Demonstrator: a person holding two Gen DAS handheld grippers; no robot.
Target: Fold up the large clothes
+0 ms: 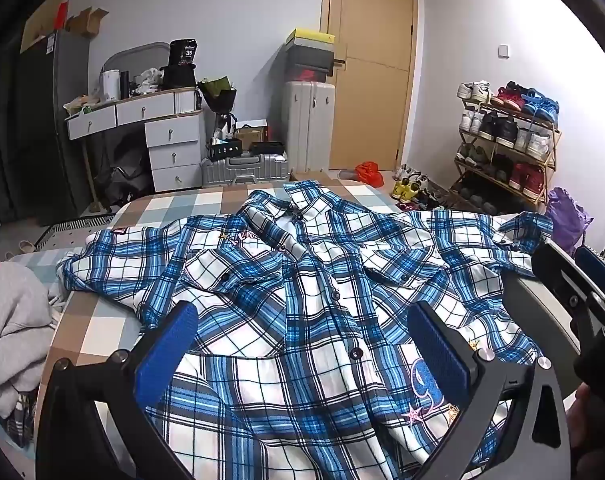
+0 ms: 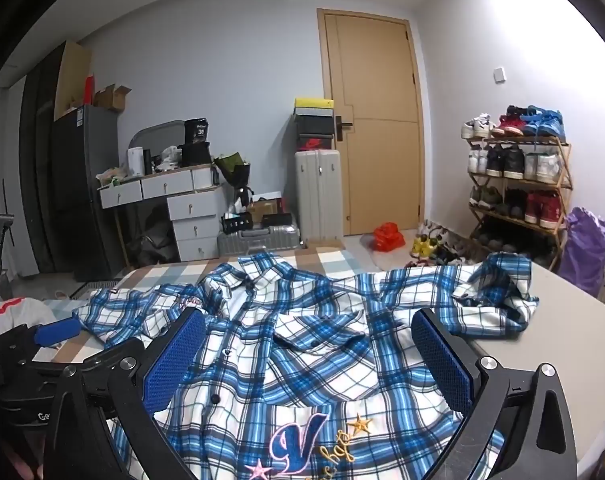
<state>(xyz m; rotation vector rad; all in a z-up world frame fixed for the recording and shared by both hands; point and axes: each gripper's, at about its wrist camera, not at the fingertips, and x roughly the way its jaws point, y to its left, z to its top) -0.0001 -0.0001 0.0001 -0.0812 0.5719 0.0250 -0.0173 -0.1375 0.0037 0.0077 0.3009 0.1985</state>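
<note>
A blue-and-white plaid shirt (image 1: 302,280) lies spread face up on the checked bed cover (image 1: 102,328), collar toward the far edge, sleeves out to both sides. It also shows in the right wrist view (image 2: 322,344), with embroidered letters near the hem. My left gripper (image 1: 302,320) is open and empty, hovering over the lower front of the shirt. My right gripper (image 2: 308,332) is open and empty, over the shirt's right half. The right gripper's body shows at the right edge of the left wrist view (image 1: 582,292).
A grey garment (image 1: 10,328) lies bunched on the bed at the left. Beyond the bed are a white drawer desk (image 1: 162,140), suitcases (image 1: 306,124), a wooden door (image 1: 370,64), a shoe rack (image 1: 506,140) and a purple bag (image 1: 566,216).
</note>
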